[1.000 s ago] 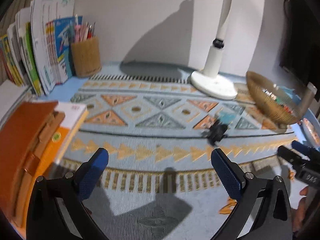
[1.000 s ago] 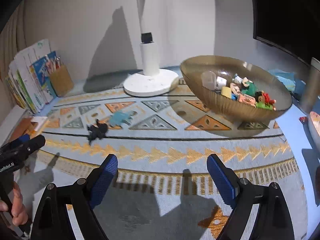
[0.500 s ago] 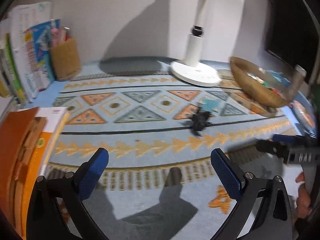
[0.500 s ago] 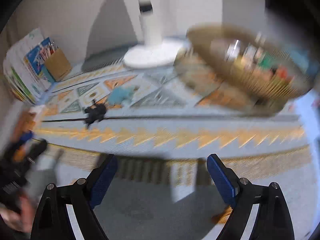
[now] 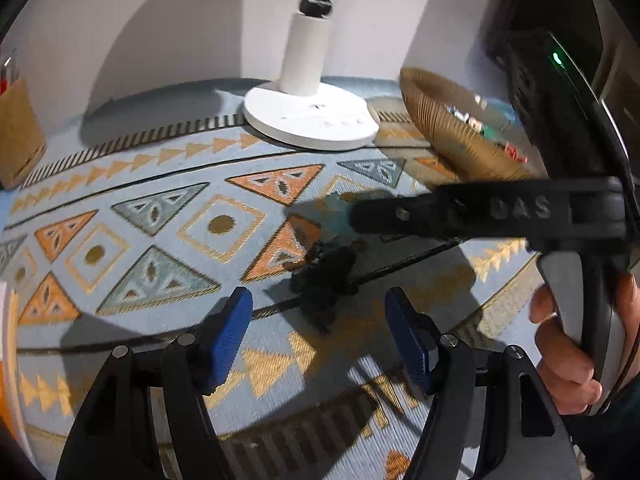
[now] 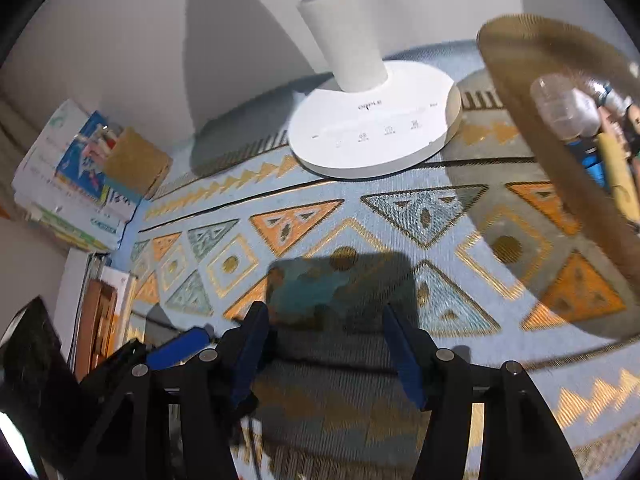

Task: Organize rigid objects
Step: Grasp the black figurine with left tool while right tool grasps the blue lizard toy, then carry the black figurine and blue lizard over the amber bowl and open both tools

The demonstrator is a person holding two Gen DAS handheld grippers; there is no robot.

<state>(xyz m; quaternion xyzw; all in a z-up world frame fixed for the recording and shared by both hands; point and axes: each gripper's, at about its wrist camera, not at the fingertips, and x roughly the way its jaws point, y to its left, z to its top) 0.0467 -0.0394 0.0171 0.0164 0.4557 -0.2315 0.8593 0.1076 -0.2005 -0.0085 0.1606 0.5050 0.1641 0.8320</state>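
A small black toy figure (image 5: 324, 276) lies on the patterned mat, just ahead of and between the tips of my left gripper (image 5: 318, 298). Those jaws are closing, and the pads stand apart from the toy. A teal toy (image 6: 312, 292) lies in shadow at the tips of my right gripper (image 6: 325, 311), whose jaws are also closing around it without a clear grip. In the left wrist view the right gripper (image 5: 440, 212) crosses from the right, held by a hand (image 5: 568, 360), and hides most of the teal toy (image 5: 332, 200).
A ribbed golden bowl (image 6: 516, 92) holding several small toys stands at the right. A white lamp base (image 6: 372, 132) sits behind the toys. Books (image 6: 76, 184) and a cork pen holder (image 6: 132, 164) stand at the back left. The patterned mat (image 5: 160, 220) covers the table.
Both grippers have moved forward and down onto the toys and their jaws have narrowed. The right gripper now reaches across the left wrist view.
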